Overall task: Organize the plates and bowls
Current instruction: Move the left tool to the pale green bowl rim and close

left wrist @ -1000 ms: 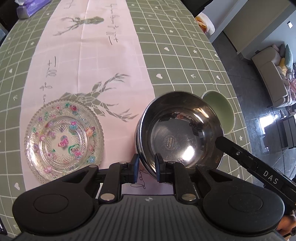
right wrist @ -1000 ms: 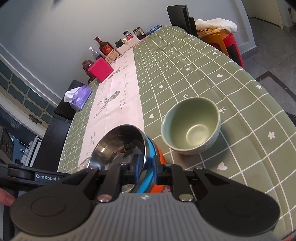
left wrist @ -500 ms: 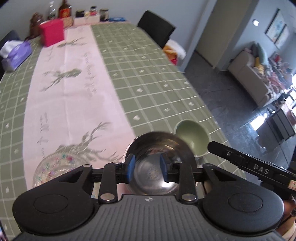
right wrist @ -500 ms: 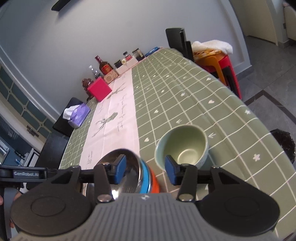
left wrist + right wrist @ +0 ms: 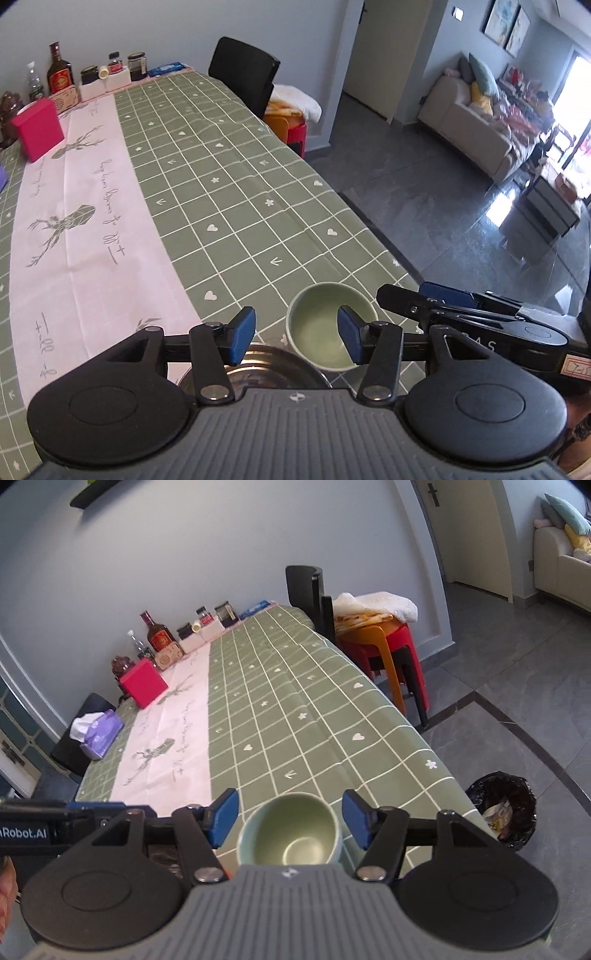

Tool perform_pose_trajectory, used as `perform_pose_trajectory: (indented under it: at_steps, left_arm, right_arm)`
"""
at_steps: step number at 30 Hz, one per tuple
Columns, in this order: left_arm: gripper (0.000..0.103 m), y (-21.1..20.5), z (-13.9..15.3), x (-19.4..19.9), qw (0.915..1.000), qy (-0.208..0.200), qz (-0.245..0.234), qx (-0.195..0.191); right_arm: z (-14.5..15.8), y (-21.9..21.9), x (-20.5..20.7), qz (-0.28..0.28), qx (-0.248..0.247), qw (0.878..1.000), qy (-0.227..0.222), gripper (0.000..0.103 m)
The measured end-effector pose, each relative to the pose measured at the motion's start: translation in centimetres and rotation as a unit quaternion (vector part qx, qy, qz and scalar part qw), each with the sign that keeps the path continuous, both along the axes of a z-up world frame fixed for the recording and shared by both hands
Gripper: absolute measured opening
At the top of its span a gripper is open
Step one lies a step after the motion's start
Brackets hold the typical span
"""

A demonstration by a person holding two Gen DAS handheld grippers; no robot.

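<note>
We see both the left gripper (image 5: 297,334) and right gripper (image 5: 290,819) (jaws just opening) holding nothing above the green bowl (image 5: 291,836).

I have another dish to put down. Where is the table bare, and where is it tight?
Bare: the green checked tablecloth beyond the pale green ceramic bowl, and the pink runner short of the red box. Crowded: the near edge, where that bowl and the steel bowl sit.

Bright daylight from the window (image 5: 576,110) on my right, white glare on the floor (image 5: 498,218), strong fisheye bending at edges, my view sharp throughout
</note>
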State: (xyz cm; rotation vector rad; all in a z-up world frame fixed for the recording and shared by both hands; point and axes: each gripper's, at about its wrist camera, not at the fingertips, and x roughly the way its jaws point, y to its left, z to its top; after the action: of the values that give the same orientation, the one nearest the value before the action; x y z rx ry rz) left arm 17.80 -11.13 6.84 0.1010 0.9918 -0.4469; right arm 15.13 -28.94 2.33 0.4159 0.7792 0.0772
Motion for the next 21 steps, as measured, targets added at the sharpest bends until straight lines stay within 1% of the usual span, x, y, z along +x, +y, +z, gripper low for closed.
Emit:
perform_pose_trajectory:
  at_steps: [3, 6, 9, 10, 11, 12, 15, 18, 21]
  left_arm:
    - [0.060, -1.3, -1.4, 1.3, 0.9993, 0.022, -0.007, 0.028]
    - [0.060, -2.5, -3.2, 2.5, 0.9967, 0.043, -0.033, 0.061]
    - [0.059, -3.5, -4.8, 3.3, 0.9929, 0.045, -0.056, 0.095]
    - [0.059, -3.7, -5.2, 3.6, 0.9920, 0.047, -0.060, 0.101]
    - [0.059, -3.9, -5.7, 3.9, 0.9911, 0.053, -0.066, 0.103]
    - [0.059, -4.0, -6.0, 4.3, 0.9904, 0.057, -0.069, 0.105]
    - [0.057, -4.3, -7.2, 5.3, 0.9874, 0.071, -0.075, 0.120]
    - [0.056, -4.1, -8.1, 5.9, 0.9854, 0.081, -0.080, 0.126]
    - [0.052, -4.0, -9.0, 6.4, 0.9827, 0.097, -0.085, 0.133]
  right_arm:
    - [-0.4, -0.5, 1.3, 0.006, -0.008, 1.000, 0.019, 0.061]
    - [-1.3, -1.0, 2.5, 0.005, -0.023, 0.999, 0.042, 0.061]
    - [-2.8, -1.2, 3.7, 0.013, -0.016, 0.997, 0.081, 0.060]
    - [-3.2, -1.2, 3.9, 0.017, -0.015, 0.995, 0.092, 0.058]
    - [-3.7, -1.0, 4.2, 0.023, -0.015, 0.994, 0.104, 0.054]
    - [-4.1, -0.9, 4.3, 0.025, -0.017, 0.993, 0.112, 0.053]
    - [-4.7, -0.3, 4.5, 0.033, -0.030, 0.991, 0.127, 0.047]
    - [-5.2, 0.1, 4.6, 0.044, -0.018, 0.989, 0.139, 0.047]
    - [-5.7, 0.7, 4.7, 0.050, -0.030, 0.987, 0.148, 0.047]
